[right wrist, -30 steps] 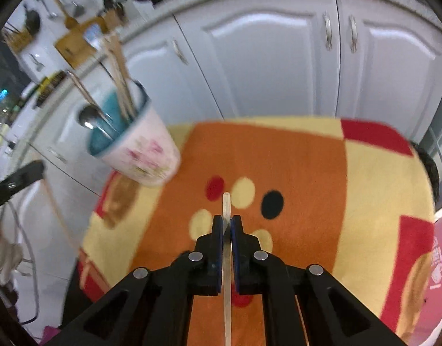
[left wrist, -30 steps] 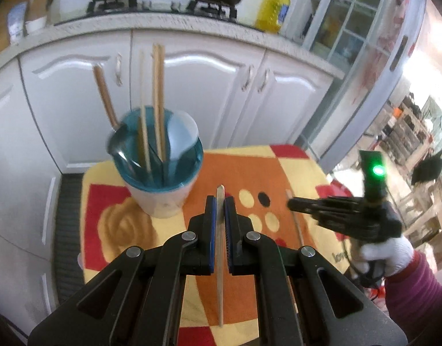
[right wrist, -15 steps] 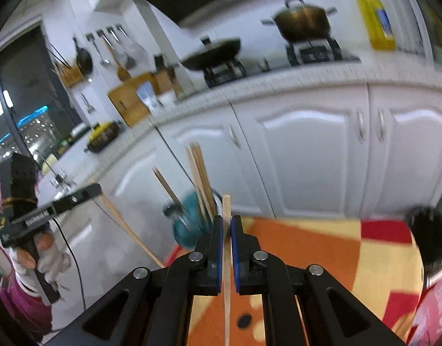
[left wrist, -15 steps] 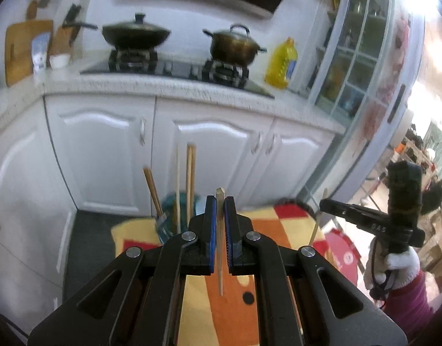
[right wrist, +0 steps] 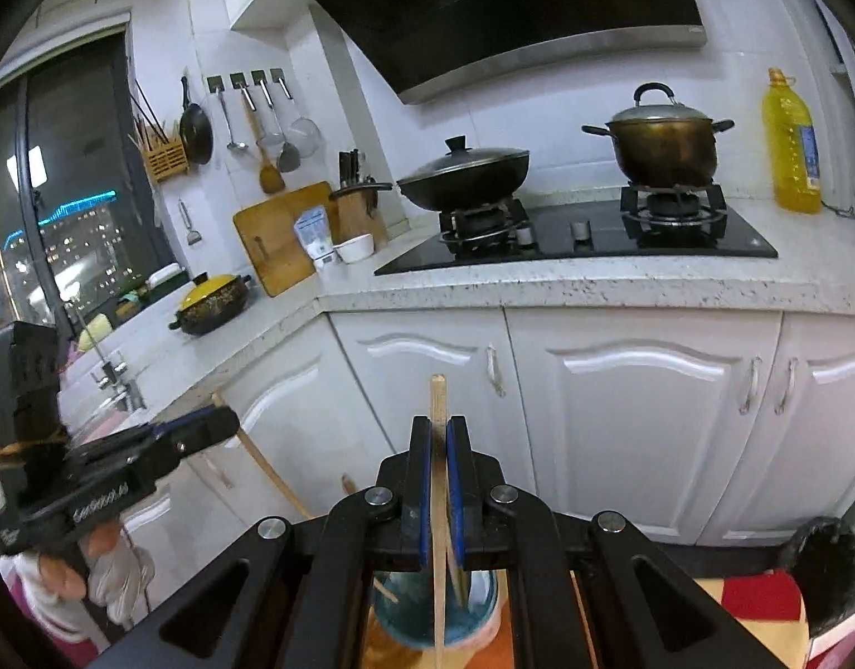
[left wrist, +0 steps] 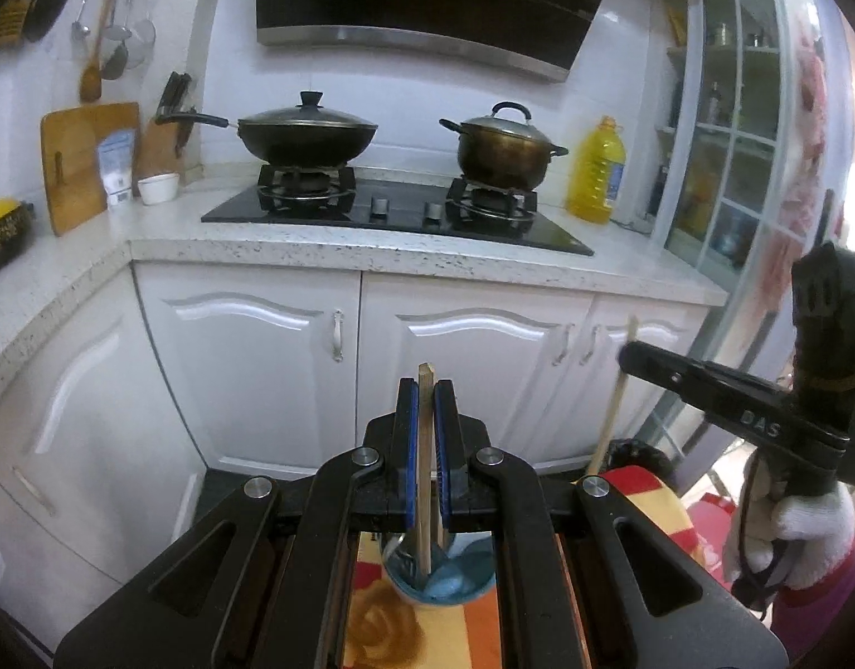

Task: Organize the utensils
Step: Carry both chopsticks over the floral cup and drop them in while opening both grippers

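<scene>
Gripping a chopstick (left wrist: 425, 457) each, both tools are held level above the utensil cup (left wrist: 440, 574), whose teal mouth is seen low in both wrist views, just under the fingers. The left gripper (left wrist: 425, 390) is clamped narrow on its stick, the lower end of which appears to reach down into the cup's mouth. The right gripper (right wrist: 438, 426) is likewise pinched tight on the second chopstick (right wrist: 438, 502), whose tip is seen over the cup's rim; whether it is inside cannot be told. The cup is stood on the patterned mat (left wrist: 383, 624), near its far edge toward the white cabinets (left wrist: 271, 368). The step in hand is judged to be the dropping of both sticks into the cup. Next, each stick should be lowered until its tip is well inside, then the fingers eased apart so it slides down among the utensils already there. Beyond, the stove (left wrist: 394, 212) is seen with a wok and pot
</scene>
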`<act>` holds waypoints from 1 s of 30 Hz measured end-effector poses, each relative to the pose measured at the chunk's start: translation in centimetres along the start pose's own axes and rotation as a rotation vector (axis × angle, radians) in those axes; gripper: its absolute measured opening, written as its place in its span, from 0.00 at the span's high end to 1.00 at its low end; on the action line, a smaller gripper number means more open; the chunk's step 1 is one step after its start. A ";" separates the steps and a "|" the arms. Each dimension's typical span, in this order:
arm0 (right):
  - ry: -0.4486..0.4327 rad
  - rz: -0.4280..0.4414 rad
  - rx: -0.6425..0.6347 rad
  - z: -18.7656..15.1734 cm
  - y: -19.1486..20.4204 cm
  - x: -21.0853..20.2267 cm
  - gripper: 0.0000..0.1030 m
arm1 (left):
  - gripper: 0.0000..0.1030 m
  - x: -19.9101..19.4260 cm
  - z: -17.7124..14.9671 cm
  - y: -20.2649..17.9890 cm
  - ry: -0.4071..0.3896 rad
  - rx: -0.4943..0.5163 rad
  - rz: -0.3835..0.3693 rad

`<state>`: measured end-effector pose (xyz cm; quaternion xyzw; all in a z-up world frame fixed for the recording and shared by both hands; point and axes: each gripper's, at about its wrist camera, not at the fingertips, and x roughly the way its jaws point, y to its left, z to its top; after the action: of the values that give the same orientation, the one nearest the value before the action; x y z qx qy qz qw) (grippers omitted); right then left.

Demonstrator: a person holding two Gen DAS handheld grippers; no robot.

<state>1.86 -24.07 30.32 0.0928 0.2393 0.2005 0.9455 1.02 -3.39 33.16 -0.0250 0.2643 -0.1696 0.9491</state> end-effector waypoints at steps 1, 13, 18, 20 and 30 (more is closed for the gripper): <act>0.000 0.000 -0.005 0.2 0.1 0.6 0.95 | 0.96 0.5 0.0 0.0 -0.002 0.002 0.006; 0.012 -0.038 -0.001 -0.1 -1.2 7.9 0.95 | 0.96 5.5 -1.5 -0.4 0.058 0.026 0.034; 0.074 -0.027 0.019 -2.0 -2.4 9.9 0.95 | 0.96 7.5 -2.7 -0.6 0.107 0.027 0.030; 0.117 -0.017 0.029 -3.3 -3.0 10.5 0.95 | 0.96 8.3 -3.5 -0.7 0.128 0.025 0.029; 0.197 0.022 0.100 -5.1 -4.9 10.7 0.82 | 0.96 10.1 -5.3 -0.3 0.179 -0.025 0.038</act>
<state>9.56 -23.55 20.12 0.1222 0.3398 0.2068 0.9093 6.33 -6.88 23.61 -0.0167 0.3506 -0.1497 0.9243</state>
